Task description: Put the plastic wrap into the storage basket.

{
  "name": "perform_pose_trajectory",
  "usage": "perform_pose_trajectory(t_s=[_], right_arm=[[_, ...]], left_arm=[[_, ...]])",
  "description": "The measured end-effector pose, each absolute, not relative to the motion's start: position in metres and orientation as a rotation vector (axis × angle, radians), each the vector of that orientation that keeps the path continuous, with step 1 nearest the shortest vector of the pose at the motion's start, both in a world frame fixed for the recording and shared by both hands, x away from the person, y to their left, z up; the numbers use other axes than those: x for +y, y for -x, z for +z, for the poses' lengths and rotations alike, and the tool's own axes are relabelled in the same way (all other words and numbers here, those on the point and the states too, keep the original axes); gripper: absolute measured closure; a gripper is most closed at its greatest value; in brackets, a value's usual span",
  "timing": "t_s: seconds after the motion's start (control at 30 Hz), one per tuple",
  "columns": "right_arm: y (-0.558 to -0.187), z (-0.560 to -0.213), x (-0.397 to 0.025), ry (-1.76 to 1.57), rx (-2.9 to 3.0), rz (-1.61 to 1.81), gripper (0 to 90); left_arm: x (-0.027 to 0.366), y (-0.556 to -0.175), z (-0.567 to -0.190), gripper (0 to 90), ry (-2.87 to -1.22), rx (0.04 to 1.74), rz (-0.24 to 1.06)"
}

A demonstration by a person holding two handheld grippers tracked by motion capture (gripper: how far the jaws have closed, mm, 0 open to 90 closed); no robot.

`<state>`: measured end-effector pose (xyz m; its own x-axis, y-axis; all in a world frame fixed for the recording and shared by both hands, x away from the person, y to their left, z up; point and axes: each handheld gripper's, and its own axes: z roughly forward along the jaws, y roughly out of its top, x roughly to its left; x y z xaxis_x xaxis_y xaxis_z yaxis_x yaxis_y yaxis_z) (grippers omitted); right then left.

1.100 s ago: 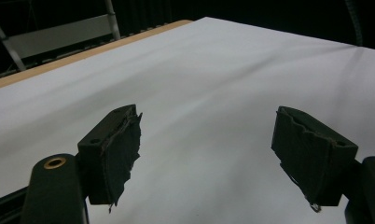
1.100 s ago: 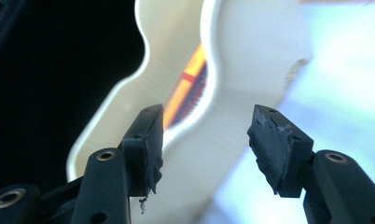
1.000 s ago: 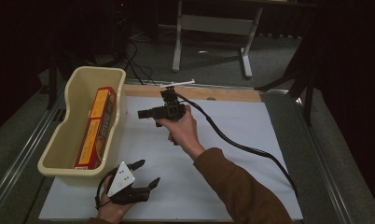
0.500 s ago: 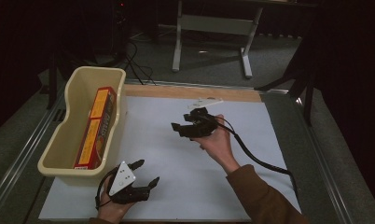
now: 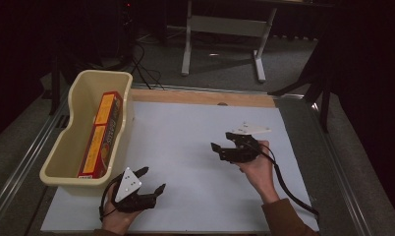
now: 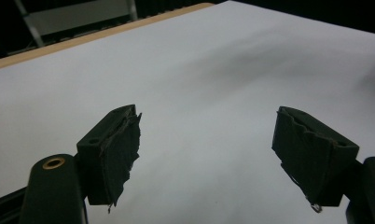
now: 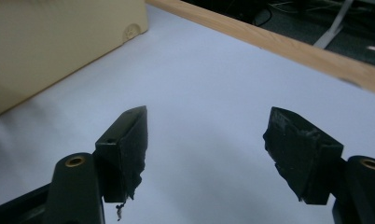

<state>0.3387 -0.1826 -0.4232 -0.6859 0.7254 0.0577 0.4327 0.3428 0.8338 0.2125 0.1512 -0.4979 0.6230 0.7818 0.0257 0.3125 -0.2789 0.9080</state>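
Right gripper (image 5: 219,149): its black padded fingers (image 7: 129,144) stood spread wide with nothing between them, bare white sheet showing through the gap; the tips pointed toward 9 o'clock in the high view, and the grey three-cornered plate rode on top. The right hand (image 5: 257,164) held it above the white paper sheet (image 5: 185,147) at roughly 4 o'clock from the table's centre, the black cable (image 5: 289,189) trailing off toward 5 o'clock. Left gripper (image 5: 152,181): its fingers (image 6: 118,149) likewise parted and empty, aimed toward 2 o'clock, low over the sheet at about 7 o'clock, gripped by the left hand (image 5: 118,219) at the near edge. The two grippers lay well apart. The long red-and-orange cardboard box (image 5: 101,135) lay inside the cream rectangular plastic tub (image 5: 77,101), leaning along its right wall; the tub sat at 9 o'clock, overlapping the sheet's left edge, just beside the left gripper at its 11 o'clock. A light wooden strip (image 5: 200,97) bordered the sheet at 12 o'clock.
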Motion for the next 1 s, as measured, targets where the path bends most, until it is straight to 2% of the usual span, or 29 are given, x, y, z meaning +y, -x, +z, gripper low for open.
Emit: perform_pose_trajectory(t_s=[0.33,0.6,1.0], right_arm=[[-0.303,-0.448,-0.235,-1.050,2.161,1.295,28.2],[-0.288,-0.479,-0.257,-1.076,2.175,1.234,25.1],[-0.270,-0.486,-0.274,-1.086,2.178,1.259,24.5]], left_arm=[[0.154,-0.213,-0.498,22.3,-1.844,0.902,0.602],[0.155,-0.214,-0.498,22.2,-1.843,0.910,0.605],[0.157,-0.214,-0.496,22.0,-1.842,0.921,0.621]])
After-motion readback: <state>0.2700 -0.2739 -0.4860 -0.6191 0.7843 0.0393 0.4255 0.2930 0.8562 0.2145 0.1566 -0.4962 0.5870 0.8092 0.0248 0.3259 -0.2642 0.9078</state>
